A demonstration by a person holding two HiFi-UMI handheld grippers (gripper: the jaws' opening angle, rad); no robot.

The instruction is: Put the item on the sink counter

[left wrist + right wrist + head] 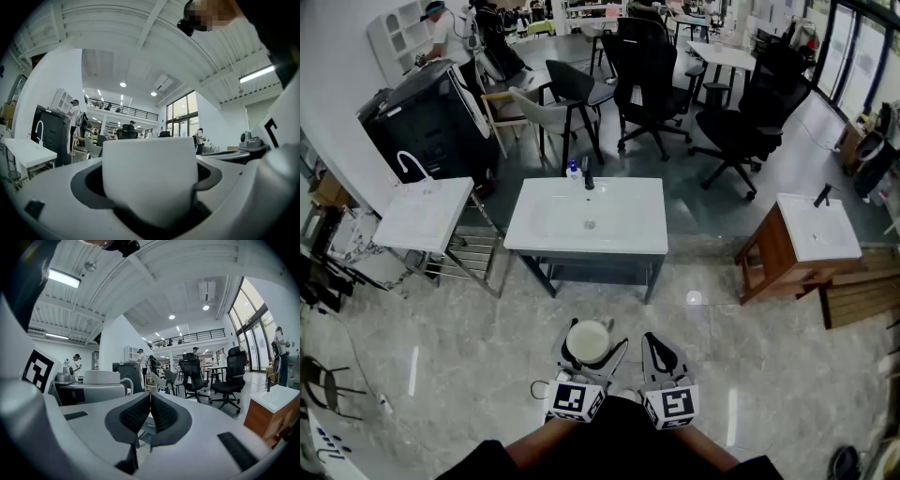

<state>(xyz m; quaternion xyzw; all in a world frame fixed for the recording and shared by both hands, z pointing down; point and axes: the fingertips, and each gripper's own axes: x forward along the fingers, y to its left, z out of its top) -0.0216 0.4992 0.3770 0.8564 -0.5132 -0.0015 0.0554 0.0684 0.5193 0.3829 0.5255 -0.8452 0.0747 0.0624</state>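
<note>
In the head view, low in the middle, my left gripper (590,351) is shut on a white cup (588,337) over the tiled floor. In the left gripper view the cup (150,173) fills the space between the jaws of the left gripper (150,192), with its wall pressed against both pads. My right gripper (656,345) hangs just right of it, shut and empty; its ribbed pads (161,414) meet. The right gripper view catches the cup (101,377) and its handle at the left. The white sink counter (534,234) with a black faucet (588,174) stands ahead, well beyond both grippers.
A small blue-and-white bottle (573,169) sits by the faucet. A second white basin (417,220) stands to the left, a wooden vanity with a basin (806,234) to the right. Office chairs (652,75) crowd behind the counter. A person (445,33) stands far back left.
</note>
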